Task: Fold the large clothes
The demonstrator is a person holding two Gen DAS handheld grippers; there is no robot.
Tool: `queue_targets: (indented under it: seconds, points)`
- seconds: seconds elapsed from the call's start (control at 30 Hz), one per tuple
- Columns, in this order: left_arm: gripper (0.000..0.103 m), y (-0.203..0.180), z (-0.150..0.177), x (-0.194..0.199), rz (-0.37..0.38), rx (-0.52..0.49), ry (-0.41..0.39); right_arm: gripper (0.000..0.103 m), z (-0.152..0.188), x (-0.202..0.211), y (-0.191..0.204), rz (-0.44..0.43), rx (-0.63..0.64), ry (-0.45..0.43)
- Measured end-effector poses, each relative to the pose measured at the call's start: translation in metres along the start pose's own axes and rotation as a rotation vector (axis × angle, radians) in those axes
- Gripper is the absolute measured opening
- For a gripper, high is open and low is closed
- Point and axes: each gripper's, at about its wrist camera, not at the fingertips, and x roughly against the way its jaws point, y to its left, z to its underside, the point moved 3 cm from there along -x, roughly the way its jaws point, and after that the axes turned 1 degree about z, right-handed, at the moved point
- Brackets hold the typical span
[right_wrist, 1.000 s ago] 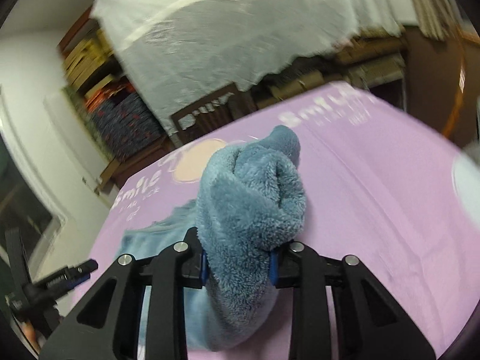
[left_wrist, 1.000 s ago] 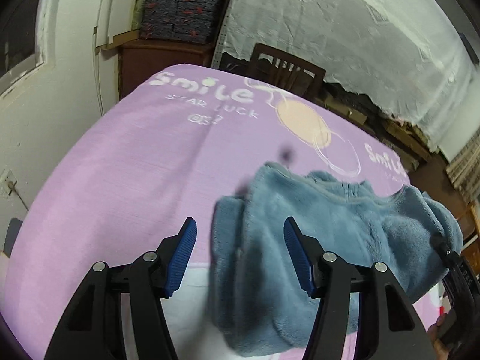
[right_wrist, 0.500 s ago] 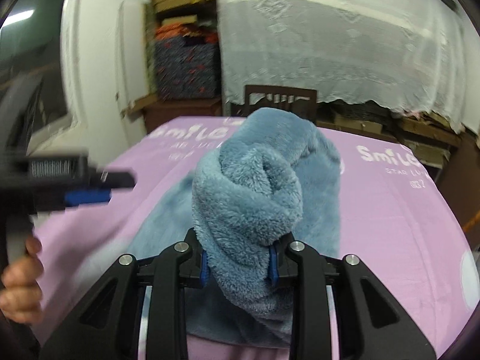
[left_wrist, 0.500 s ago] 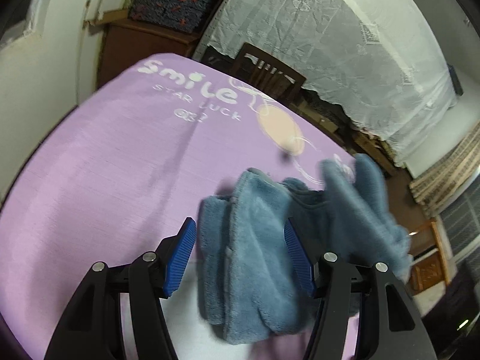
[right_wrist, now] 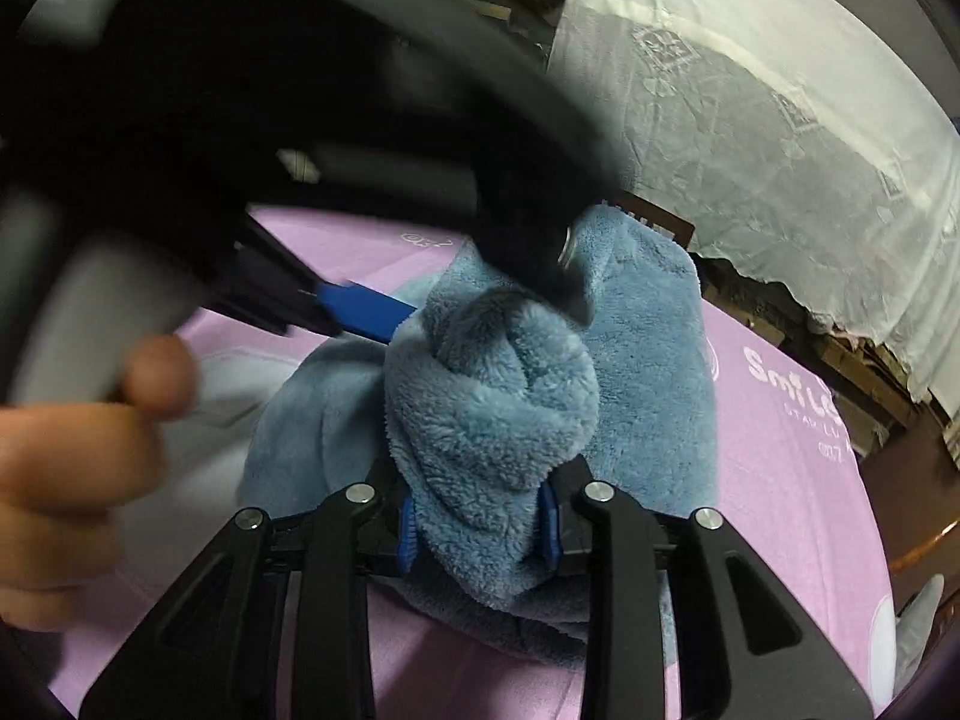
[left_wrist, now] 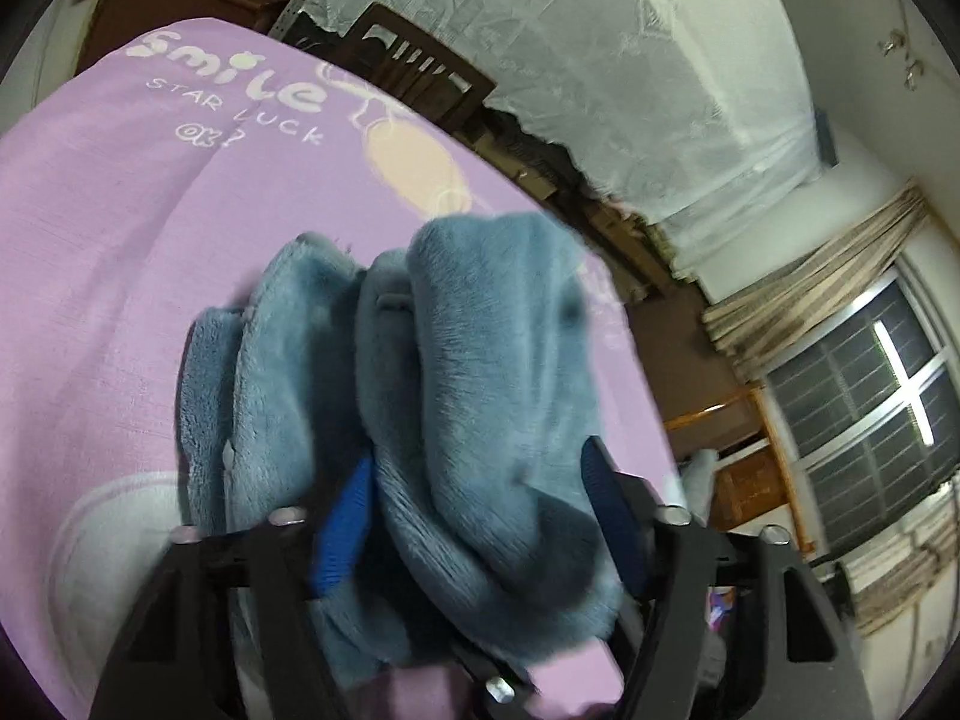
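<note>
A blue fleece garment [left_wrist: 480, 360] lies partly folded on the purple printed table cover [left_wrist: 90, 240]. In the left wrist view a thick fold of it hangs between the blue pads of my left gripper [left_wrist: 474, 498], whose jaws stand wide and open around the cloth. My right gripper [right_wrist: 480, 531] is shut on a bunched roll of the same garment [right_wrist: 492, 384], held up above the table cover [right_wrist: 780, 480]. The left gripper's blue fingertip [right_wrist: 360, 306] and a hand [right_wrist: 60, 468] fill the right wrist view's left side, close to the bunch.
A dark wooden chair [left_wrist: 414, 72] stands at the far table edge, with a white lace sheet [left_wrist: 630, 60] over stacked things behind it. A barred window [left_wrist: 870, 420] and curtain are at the right. Bare purple cover lies left of the garment.
My right gripper has carried the bunched fleece across to the left gripper. The fold now sits between the left fingers, which were clear of cloth before.
</note>
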Motion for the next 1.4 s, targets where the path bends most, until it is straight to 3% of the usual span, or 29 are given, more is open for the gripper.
queue_targets:
  seconds: [0.13, 0.17, 0.2, 0.23, 0.3, 0.33, 0.37, 0.4, 0.47, 0.6, 0.67, 0.73, 0.9, 1.2, 1.4]
  points:
    - [0.032, 0.012, -0.001, -0.006, 0.041, 0.042, 0.015, 0.04, 0.011, 0.01, 0.001, -0.015, 0.056, -0.015]
    - [0.031, 0.013, -0.002, -0.005, 0.046, 0.042, 0.011, 0.05, 0.015, 0.016, 0.0, -0.011, 0.076, -0.027]
    - [0.03, 0.013, -0.003, -0.004, 0.045, 0.038, 0.006, 0.067, 0.015, 0.02, -0.002, -0.005, 0.081, -0.033]
    - [0.03, 0.012, -0.003, -0.003, 0.037, 0.032, -0.001, 0.072, 0.018, 0.023, -0.004, 0.018, 0.086, -0.042]
    - [0.028, 0.011, -0.005, 0.0, 0.03, 0.024, -0.01, 0.068, 0.021, 0.023, -0.006, 0.037, 0.1, -0.043]
    - [0.027, 0.011, -0.005, 0.002, 0.032, 0.024, -0.015, 0.057, 0.023, 0.022, -0.005, 0.046, 0.109, -0.038]
    - [0.026, 0.01, -0.006, 0.003, 0.029, 0.022, -0.021, 0.033, 0.023, 0.021, -0.005, 0.057, 0.113, -0.039]
    - [0.025, 0.009, -0.007, 0.006, 0.02, 0.017, -0.03, 0.025, 0.021, 0.022, -0.006, 0.043, 0.107, -0.043]
    - [0.025, 0.005, -0.011, 0.019, 0.017, 0.004, -0.066, 0.023, 0.004, 0.032, -0.009, 0.011, 0.08, -0.083]
    - [0.024, 0.001, -0.022, 0.061, 0.011, -0.027, -0.172, 0.023, -0.02, 0.045, 0.006, -0.009, 0.136, -0.137]
    - [0.024, 0.01, -0.023, 0.074, -0.043, -0.038, -0.195, 0.024, -0.025, 0.041, 0.019, -0.03, 0.166, -0.121]
    - [0.024, 0.023, -0.023, 0.071, -0.086, -0.026, -0.17, 0.024, -0.025, 0.031, 0.025, -0.045, 0.188, -0.09]
    - [0.029, 0.073, -0.021, 0.04, -0.19, 0.055, -0.006, 0.027, -0.003, 0.002, 0.043, -0.121, 0.19, 0.016]
    - [0.063, 0.091, -0.017, 0.036, -0.254, 0.048, 0.008, 0.033, -0.003, 0.0, 0.032, -0.215, 0.111, 0.053]
    - [0.068, 0.091, -0.018, 0.036, -0.256, 0.067, 0.01, 0.044, 0.003, 0.023, 0.024, -0.281, 0.065, 0.055]
